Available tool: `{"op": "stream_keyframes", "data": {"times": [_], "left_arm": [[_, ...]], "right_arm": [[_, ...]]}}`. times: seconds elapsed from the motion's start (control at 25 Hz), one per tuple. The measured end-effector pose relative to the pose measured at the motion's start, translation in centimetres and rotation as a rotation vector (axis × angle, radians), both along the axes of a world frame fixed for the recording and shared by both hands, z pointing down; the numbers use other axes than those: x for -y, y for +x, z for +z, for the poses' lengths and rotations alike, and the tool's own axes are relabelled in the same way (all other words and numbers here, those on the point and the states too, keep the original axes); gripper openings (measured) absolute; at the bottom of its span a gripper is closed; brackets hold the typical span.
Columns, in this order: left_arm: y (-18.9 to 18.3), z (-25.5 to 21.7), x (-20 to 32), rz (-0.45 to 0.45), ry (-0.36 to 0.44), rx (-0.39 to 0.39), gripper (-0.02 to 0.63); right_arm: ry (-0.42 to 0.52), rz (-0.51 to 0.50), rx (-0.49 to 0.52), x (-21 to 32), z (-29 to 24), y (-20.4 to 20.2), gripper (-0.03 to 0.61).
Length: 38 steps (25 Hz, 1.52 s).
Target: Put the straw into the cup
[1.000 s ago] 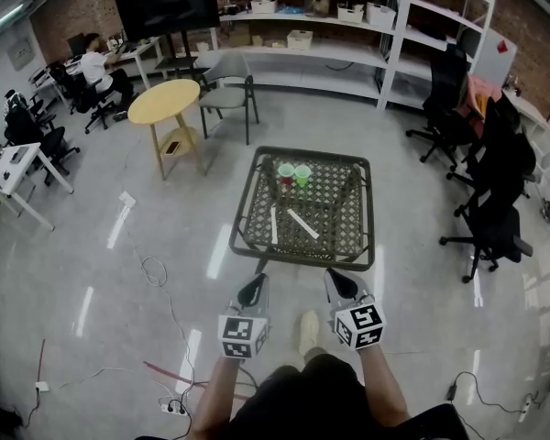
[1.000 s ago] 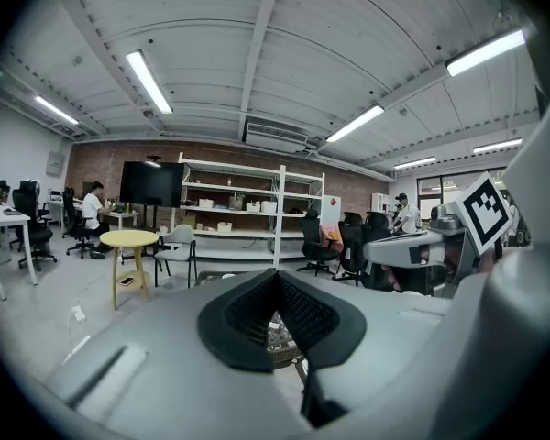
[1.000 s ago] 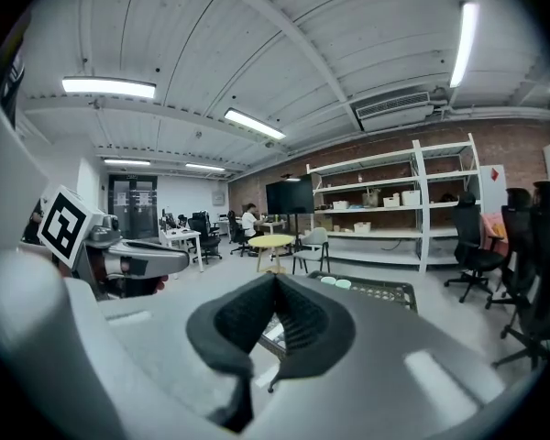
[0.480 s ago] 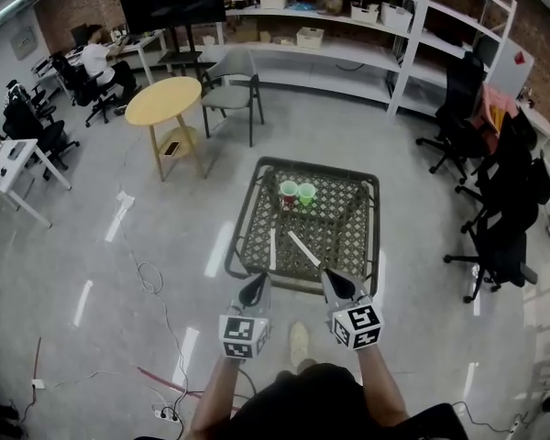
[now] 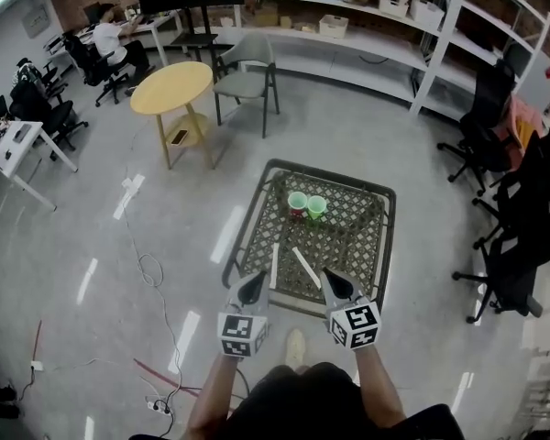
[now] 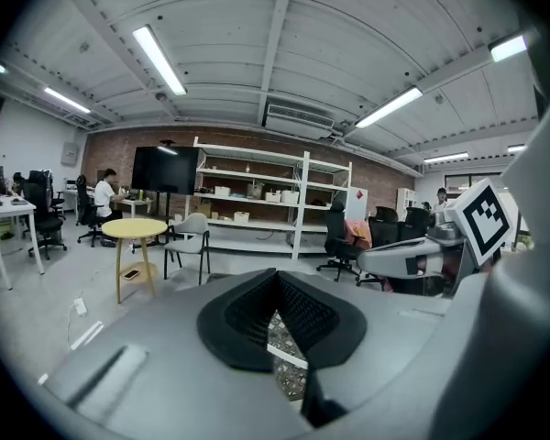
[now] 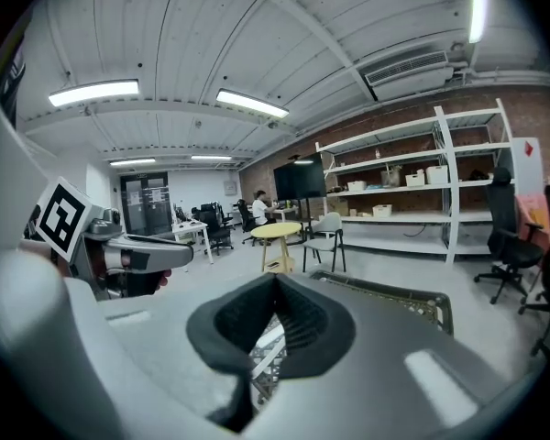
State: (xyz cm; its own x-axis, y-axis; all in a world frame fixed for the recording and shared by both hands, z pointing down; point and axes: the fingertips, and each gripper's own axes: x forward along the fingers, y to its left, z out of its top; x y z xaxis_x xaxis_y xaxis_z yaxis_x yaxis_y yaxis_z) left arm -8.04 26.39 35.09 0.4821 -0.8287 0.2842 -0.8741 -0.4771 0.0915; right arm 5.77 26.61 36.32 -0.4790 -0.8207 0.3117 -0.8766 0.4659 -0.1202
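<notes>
Two green cups (image 5: 297, 202) (image 5: 316, 206) stand side by side at the far part of a low dark wicker table (image 5: 378, 246). Two white straws (image 5: 274, 266) (image 5: 304, 266) lie on its near part. My left gripper (image 5: 253, 282) is shut and empty at the table's near edge, just left of the left straw. My right gripper (image 5: 334, 280) is also shut and empty, just right of the right straw. In the left gripper view the shut jaws hide most of the table; a white straw (image 6: 288, 356) shows below them. The right gripper view shows a straw (image 7: 266, 339) and the table rim (image 7: 385, 293).
A yellow round table (image 5: 170, 87) and a grey chair (image 5: 247, 73) stand behind on the left. Black office chairs (image 5: 509, 236) stand at the right. Cables (image 5: 156, 278) lie on the floor at the left. Shelves line the back wall. A person sits at a far desk (image 5: 110, 39).
The table has come closer in the head view. Both grippers, still shut, went from well short of the table to its near edge beside the straws.
</notes>
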Motion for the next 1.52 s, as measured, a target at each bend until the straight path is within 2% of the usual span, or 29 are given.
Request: {"op": "stream_keyframes", "data": {"times": [0.24,0.6,0.84,1.52], "left_arm": [[0.7,2.4,2.9,-0.035,-0.043,0.018,0.006],[0.8,4.9,4.7,-0.057,-0.078,0.027,0.006],[1.1,6.5,6.3,-0.041,-0.102,0.026,0.006],[-0.1,17.4,12.4,0.064,-0.309,0.025,0.006]], "right_arm": [[-0.036,-0.037,0.012,3.4,2.5,0.6,0.002],[-0.087,-0.056,0.03,6.1,5.7,0.8,0.002],[-0.135,-0.046,0.015,7.6,8.0,1.2,0.002],[-0.333,-0.026,-0.055,12.5,18.7,-1.8,0.002]]}}
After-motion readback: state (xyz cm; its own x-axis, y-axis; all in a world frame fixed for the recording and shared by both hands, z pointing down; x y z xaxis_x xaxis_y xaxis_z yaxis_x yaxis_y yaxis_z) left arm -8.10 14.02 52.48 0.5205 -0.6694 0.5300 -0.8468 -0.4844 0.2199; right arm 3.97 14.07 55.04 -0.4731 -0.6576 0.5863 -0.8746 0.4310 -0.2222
